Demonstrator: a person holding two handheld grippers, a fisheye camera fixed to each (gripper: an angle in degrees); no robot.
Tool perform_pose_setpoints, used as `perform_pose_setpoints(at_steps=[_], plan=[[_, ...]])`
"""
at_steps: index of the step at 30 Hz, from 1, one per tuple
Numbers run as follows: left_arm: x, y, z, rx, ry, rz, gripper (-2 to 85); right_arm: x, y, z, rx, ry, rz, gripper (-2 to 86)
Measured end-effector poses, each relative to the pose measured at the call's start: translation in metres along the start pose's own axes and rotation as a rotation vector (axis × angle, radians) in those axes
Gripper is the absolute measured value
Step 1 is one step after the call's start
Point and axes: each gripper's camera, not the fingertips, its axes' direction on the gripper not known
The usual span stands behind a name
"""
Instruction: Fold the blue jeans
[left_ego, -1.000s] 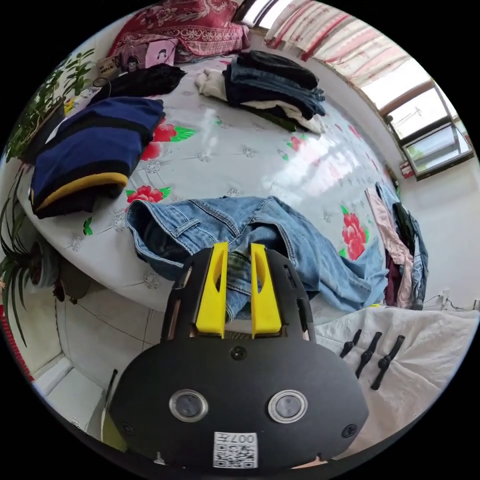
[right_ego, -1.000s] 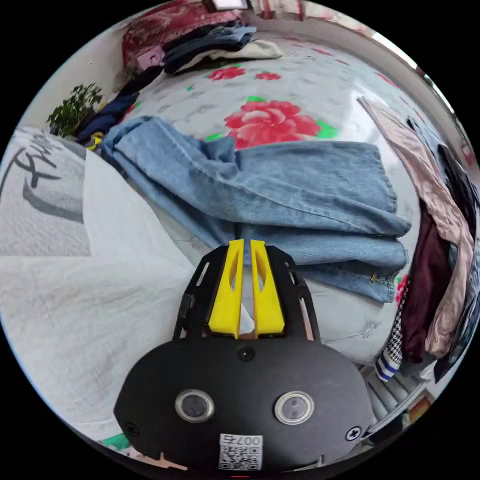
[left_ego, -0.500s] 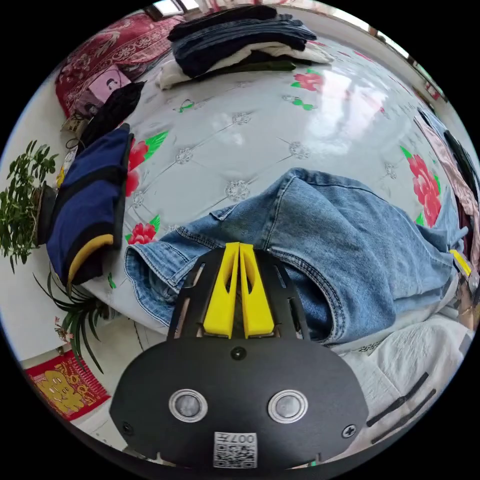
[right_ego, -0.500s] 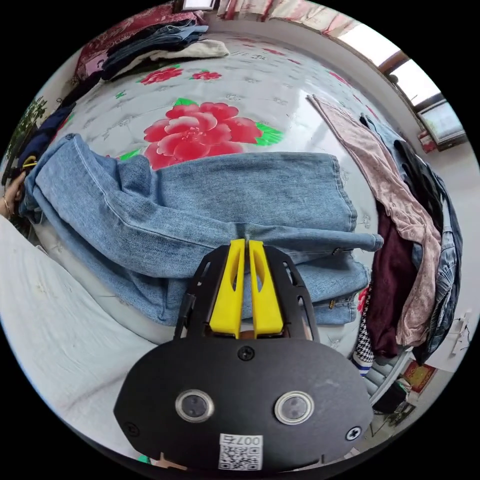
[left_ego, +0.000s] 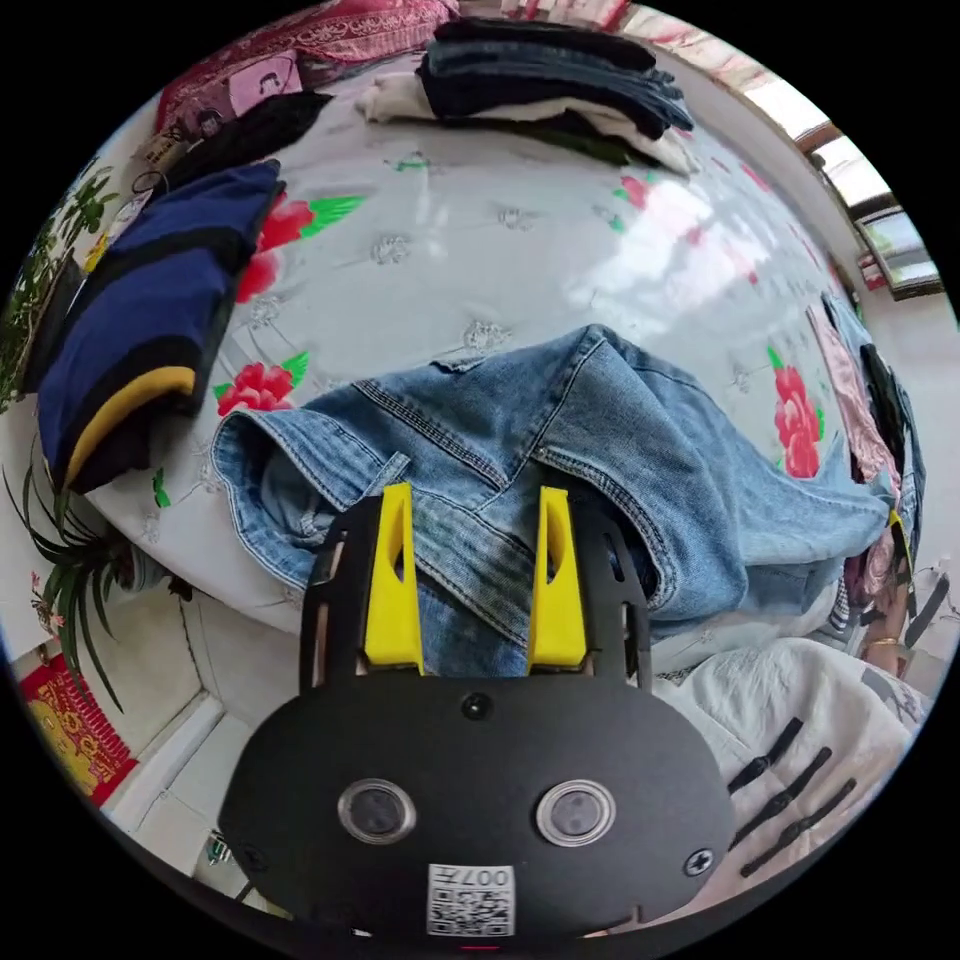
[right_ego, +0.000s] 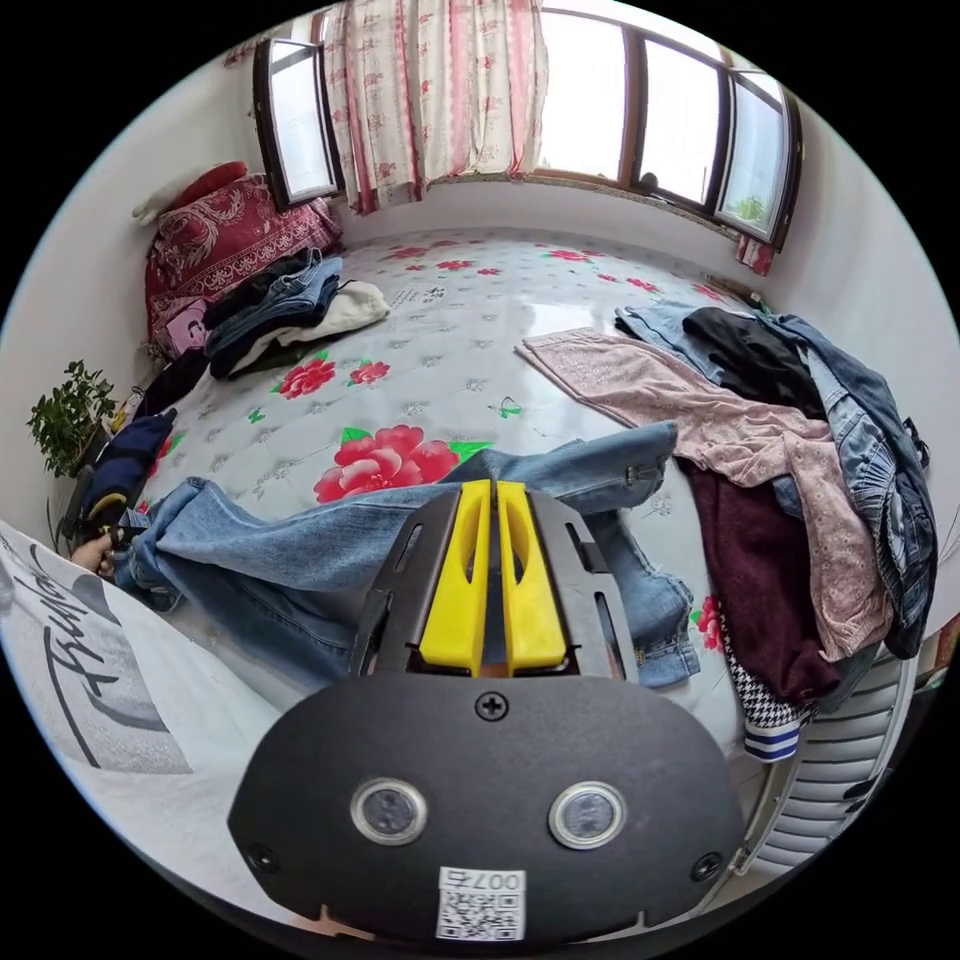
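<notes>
So the light blue denim jeans (left_ego: 600, 450) are sprawled along the near edge of the floral-print bed (left_ego: 480, 240). Left claw (left_ego: 475, 500) is spread wide over the waistband, right claw (right_ego: 492, 492) is pinched closed, can't tell if on a leg (right_ego: 330, 550).

Wide bed (right_ego: 560, 300) with a glossy pale grey quilted cover printed with red flowers (left_ego: 500, 260). Lying directly on it: light blue denim jeans (left_ego: 600, 450), crumpled along the near edge, waist end by the corner, legs stretched across toward the other side (right_ego: 330, 550). Folded navy garment with black and yellow stripes (left_ego: 140, 320) near one edge. Stack of folded dark jeans over white and green cloth (left_ego: 550, 85) further back. Red patterned pillow (right_ego: 225, 235) at the head. Loose heap of pink, maroon, black and denim clothes (right_ego: 800, 480) along the far side.
</notes>
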Motion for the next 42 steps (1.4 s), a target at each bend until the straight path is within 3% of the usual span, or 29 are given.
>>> perform_pose_setpoints(at_steps=[3, 7, 11, 14, 18, 22, 26, 29, 34, 38, 42], plan=[[0.009, 0.0, -0.021, -0.017, -0.023, -0.011, 4.8, -0.002, 0.0, -0.019, 0.028, -0.015, 0.02, -0.2], [-0.001, 0.022, -0.083, 0.084, 0.039, -0.02, 2.5, -0.001, 0.002, -0.053, 0.091, -0.033, 0.016, -0.2], [-0.051, 0.065, -0.2, 0.407, 0.366, -0.097, 1.4, -0.004, -0.004, -0.108, 0.213, 0.0, 0.028, -0.2], [-0.085, 0.091, -0.285, 0.646, 0.497, -0.111, 1.1, -0.002, -0.02, -0.157, 0.353, 0.066, 0.058, -0.2], [-0.094, 0.067, -0.354, 0.756, 0.396, -0.04, 1.1, 0.001, -0.07, -0.206, 0.535, 0.121, 0.007, -0.2], [-0.072, -0.054, -0.363, 0.72, 0.219, 0.007, 1.9, -0.012, -0.156, -0.192, 0.561, 0.149, -0.125, 0.1], [-0.052, -0.182, -0.285, 0.446, -0.014, -0.145, 3.8, -0.01, -0.258, -0.102, 0.354, 0.234, -0.045, 1.6], [-0.044, -0.187, -0.248, 0.395, -0.12, -0.21, 0.3, -0.001, -0.264, -0.052, 0.143, 0.164, -0.045, 3.5], [-0.042, -0.082, -0.181, 0.376, 0.021, -0.179, 0.6, 0.026, -0.15, -0.018, 0.003, 0.105, -0.03, 6.0], [-0.055, 0.028, -0.146, 0.277, 0.061, -0.322, 4.8, 0.067, -0.022, -0.006, -0.289, 0.145, 0.108, 8.1], [-0.053, 0.067, -0.122, 0.2, 0.088, -0.332, 9.0, 0.1, 0.035, -0.019, -0.386, 0.178, 0.212, 9.2]])
